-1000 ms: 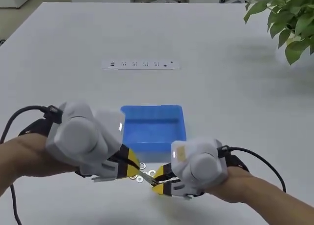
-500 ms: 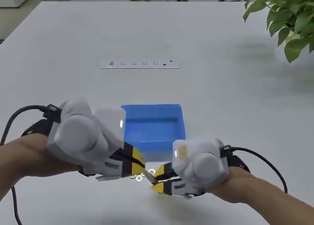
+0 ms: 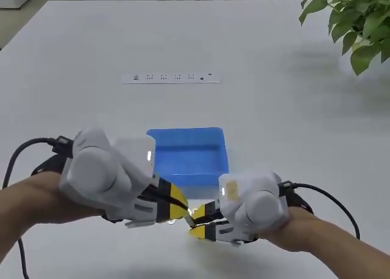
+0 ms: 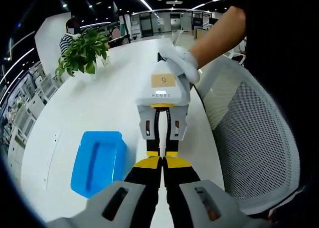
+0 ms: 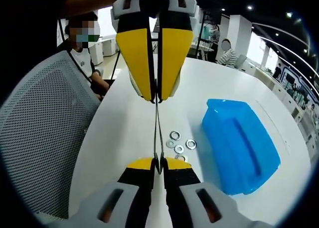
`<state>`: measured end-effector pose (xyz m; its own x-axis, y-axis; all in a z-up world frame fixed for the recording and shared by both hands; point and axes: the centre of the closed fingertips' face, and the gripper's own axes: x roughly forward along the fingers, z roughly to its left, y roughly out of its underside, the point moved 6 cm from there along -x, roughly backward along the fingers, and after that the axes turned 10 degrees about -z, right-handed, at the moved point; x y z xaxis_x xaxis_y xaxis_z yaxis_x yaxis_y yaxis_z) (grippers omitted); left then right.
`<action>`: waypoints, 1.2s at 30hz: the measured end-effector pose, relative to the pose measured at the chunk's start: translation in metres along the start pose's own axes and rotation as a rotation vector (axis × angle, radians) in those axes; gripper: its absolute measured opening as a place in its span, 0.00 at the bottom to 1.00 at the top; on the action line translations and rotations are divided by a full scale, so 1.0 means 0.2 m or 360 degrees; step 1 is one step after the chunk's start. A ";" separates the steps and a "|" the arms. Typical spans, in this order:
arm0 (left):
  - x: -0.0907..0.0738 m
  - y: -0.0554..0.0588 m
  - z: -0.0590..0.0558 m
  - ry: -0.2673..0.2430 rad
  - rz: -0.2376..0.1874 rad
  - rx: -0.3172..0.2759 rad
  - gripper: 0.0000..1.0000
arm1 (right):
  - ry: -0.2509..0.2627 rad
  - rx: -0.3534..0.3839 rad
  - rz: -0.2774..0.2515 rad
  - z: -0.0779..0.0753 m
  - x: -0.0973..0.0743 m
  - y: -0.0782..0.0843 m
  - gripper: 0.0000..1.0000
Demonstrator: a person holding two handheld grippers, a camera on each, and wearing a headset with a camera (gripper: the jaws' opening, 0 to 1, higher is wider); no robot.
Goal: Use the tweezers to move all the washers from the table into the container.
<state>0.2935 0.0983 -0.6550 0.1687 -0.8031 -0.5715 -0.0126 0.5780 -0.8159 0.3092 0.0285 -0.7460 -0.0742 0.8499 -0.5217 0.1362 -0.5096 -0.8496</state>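
Note:
The thin metal tweezers (image 5: 157, 128) run in a straight line between the two grippers, which point at each other just above the table. My left gripper (image 3: 178, 203) and my right gripper (image 3: 198, 222) are both shut on them, yellow tips nearly meeting. From the right gripper (image 5: 159, 164) I see the left gripper (image 5: 155, 96) above, holding the far end. From the left gripper (image 4: 163, 162) the right gripper (image 4: 162, 151) faces me. Several washers (image 5: 178, 144) lie on the table beside the tweezers. The blue container (image 3: 187, 156) stands just beyond them; the blue container (image 5: 240, 143) looks empty.
A white power strip (image 3: 170, 78) lies further back on the table. A green plant (image 3: 359, 23) stands at the far right. A grey mesh chair (image 4: 249, 138) is at the table's near edge, and a person (image 5: 82, 44) sits beyond the mesh chair (image 5: 40, 133).
My left gripper has moved right toward the right gripper, so the tips are now almost touching. The right gripper has barely moved.

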 end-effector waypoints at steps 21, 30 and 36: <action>0.06 0.01 0.00 0.0011 -0.0035 0.0056 0.06 | 0.0030 0.0037 -0.0020 -0.01 -0.03 0.02 0.12; 0.06 0.00 0.00 0.0015 -0.0014 0.0047 0.06 | 0.0061 0.0039 -0.0002 -0.01 -0.05 0.02 0.16; 0.06 0.00 0.00 0.0014 0.0000 0.0050 0.05 | 0.0096 0.0048 0.0013 -0.01 -0.09 0.02 0.21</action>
<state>0.2958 0.0891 -0.6617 0.1599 -0.8042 -0.5724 0.0183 0.5822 -0.8129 0.3136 0.0112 -0.7406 -0.0134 0.8517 -0.5239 0.1066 -0.5198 -0.8476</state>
